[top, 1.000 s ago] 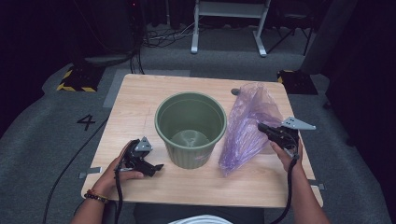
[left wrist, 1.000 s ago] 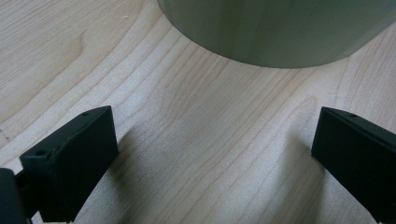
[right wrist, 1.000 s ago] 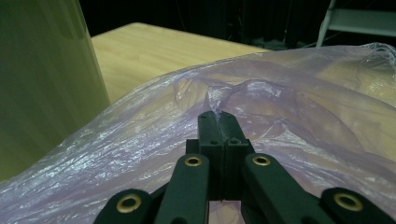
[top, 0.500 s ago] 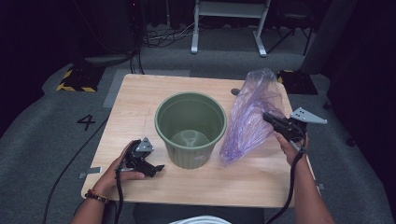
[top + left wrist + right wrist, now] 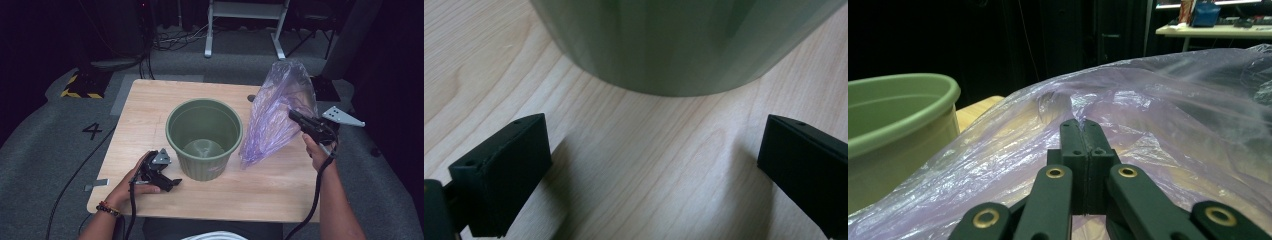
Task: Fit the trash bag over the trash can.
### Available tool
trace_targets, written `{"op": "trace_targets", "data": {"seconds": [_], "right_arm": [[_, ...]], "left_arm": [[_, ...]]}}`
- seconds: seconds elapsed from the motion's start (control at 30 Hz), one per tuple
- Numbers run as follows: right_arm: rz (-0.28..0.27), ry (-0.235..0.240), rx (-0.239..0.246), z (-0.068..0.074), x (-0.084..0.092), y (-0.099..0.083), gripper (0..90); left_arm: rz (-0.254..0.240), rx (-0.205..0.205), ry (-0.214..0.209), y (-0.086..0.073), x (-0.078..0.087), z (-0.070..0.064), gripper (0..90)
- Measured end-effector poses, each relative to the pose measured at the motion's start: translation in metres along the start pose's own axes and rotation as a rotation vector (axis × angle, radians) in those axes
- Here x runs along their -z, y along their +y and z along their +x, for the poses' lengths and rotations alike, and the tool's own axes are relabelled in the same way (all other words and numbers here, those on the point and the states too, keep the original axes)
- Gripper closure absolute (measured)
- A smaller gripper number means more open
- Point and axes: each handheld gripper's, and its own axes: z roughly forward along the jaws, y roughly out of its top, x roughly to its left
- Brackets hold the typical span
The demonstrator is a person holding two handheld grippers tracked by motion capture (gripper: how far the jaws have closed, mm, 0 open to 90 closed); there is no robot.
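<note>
At the left of the high view, the left gripper (image 5: 167, 182) rested low on the wooden bench (image 5: 150, 107), held in the person's left hand (image 5: 131, 182), which wore a beaded bracelet (image 5: 106, 208) at the wrist. Its jaws stood wide apart with nothing between them; in the left gripper view they framed bare wood just short of the base of the green plastic bucket (image 5: 684, 45), not touching it.

The bucket (image 5: 204, 135) stood upright near the middle of the bench, empty, its rim open to the camera.

Right of the bucket, a translucent purple plastic bag (image 5: 280, 112) was lifted into a tall, crumpled peak. Its lower end hung just beside the bucket's wall, at or just above the bench; whether it touched the wood could not be told. The right gripper (image 5: 292, 114) pinched the bag's film on its right side, raised well above the bench, the right hand (image 5: 314, 150) beneath it and the cable trailing down along the forearm. In the right gripper view the jaws met flat together on the film of the bag (image 5: 1158, 115), which billowed ahead of them, with the bucket's rim (image 5: 903, 107) off to that view's left.
</note>
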Motion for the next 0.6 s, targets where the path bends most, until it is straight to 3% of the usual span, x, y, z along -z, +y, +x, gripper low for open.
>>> {"op": "trace_targets", "data": {"seconds": [0.6], "right_arm": [[-0.089, -0.030, 0.027, 0.006, 0.011, 0.053, 90.0]], "left_arm": [[0.003, -0.044, -0.050, 0.018, -0.016, -0.008, 0.5]]}}
